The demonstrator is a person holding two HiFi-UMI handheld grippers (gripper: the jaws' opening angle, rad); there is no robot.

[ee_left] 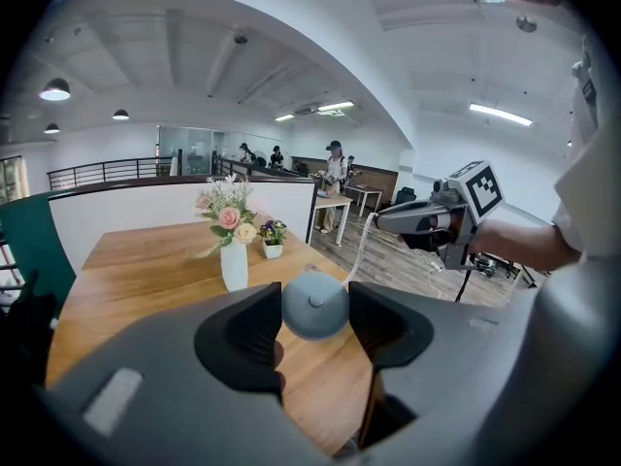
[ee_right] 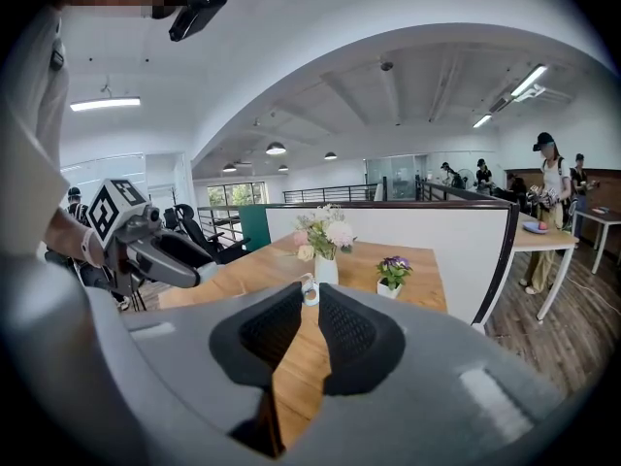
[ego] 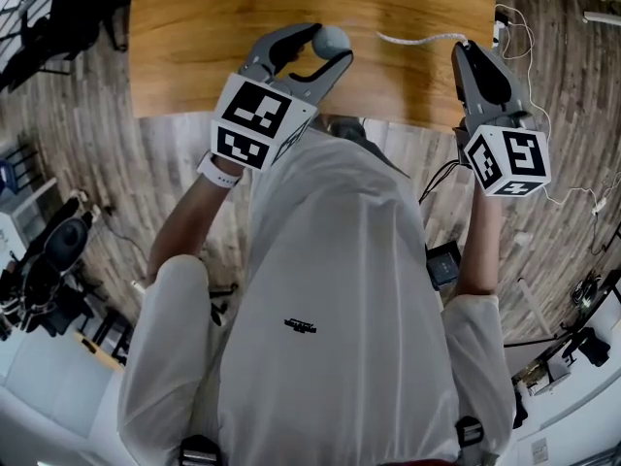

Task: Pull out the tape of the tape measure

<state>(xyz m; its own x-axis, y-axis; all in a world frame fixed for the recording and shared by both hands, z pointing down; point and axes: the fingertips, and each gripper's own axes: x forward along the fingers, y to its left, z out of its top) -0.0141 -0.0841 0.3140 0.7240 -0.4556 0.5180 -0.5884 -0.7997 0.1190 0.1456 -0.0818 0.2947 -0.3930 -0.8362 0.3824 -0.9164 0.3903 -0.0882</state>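
Left gripper: clenched on the round grey tape measure case, which is seated squarely between the two pads.
Right gripper: pinched almost together on the tape's end tab, which shows just at the jaw tips.
Tape: a short white length has been drawn out; it runs from the case across to the right gripper and looks slightly wavy, not taut.
Place of the tape measure: it is held over the near part of the wooden table, in front of the person's chest, and is judged to be off the surface.
Step in hand: judged to be the drawing-out itself, with only a small part of the tape out.
How it is best done: the case is to be held firm while the tab is drawn straight away in line with the case's slot, so that the tape is neither twisted nor bent over the mouth. A smooth pull is advised, since the round case could turn in the pads and the thin tab could slip.
Nearby: a vase of flowers and a small potted plant stand further back, well apart from the tape.
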